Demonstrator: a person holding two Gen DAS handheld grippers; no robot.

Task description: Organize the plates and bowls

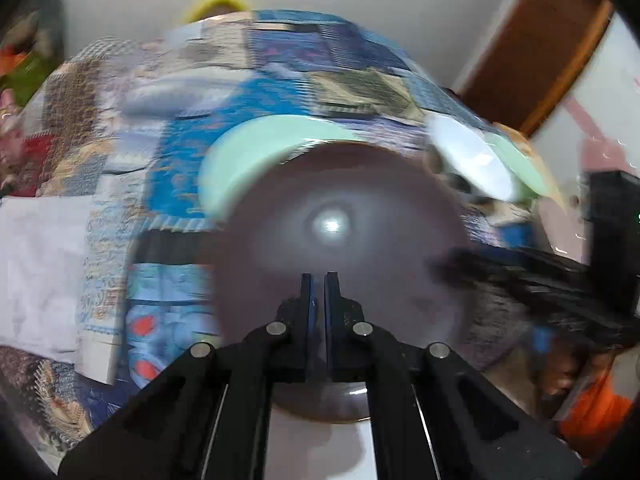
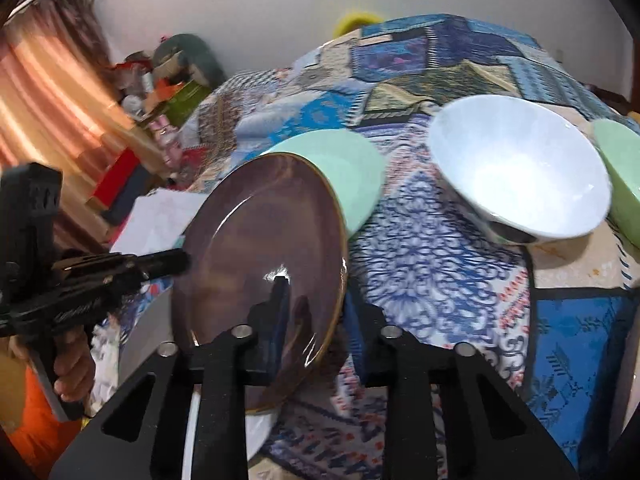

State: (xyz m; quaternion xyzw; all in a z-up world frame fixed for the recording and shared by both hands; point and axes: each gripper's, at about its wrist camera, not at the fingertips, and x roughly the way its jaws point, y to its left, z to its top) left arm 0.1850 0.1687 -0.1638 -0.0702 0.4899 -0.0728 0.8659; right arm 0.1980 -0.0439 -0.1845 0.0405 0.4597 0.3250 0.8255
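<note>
brown plate tilted on edge, face leftward — right tool clamped on rim; left tool pinched together, level, beside plate.

A lived-in home room: a patchwork quilt covers the surface, peach curtains hang far left, household clutter piles beside them.

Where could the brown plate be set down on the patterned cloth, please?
Bare cloth lies between the brown plate and the white bowl; more opens behind the mint plate. It is crowded where the white bowl meets the green bowl.
</note>
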